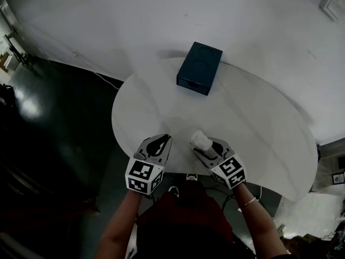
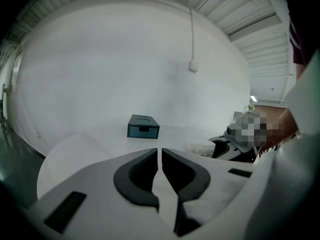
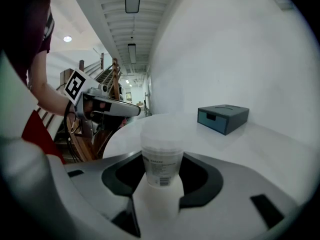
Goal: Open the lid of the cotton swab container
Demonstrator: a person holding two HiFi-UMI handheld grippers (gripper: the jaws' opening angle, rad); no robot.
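one round white table (image 1: 269, 144) carries one dark teal box (image 1: 199, 68) at its far edge, well apart from the two grippers at the near edge. the left gripper (image 1: 160, 143) has its jaws pressed together on nothing. the right gripper (image 1: 205, 146) clasps the one cotton swab container (image 3: 161, 149) by its sides, upright, lid on. the head view gives only a white blob; the right gripper view shows a clear cylinder with a printed label
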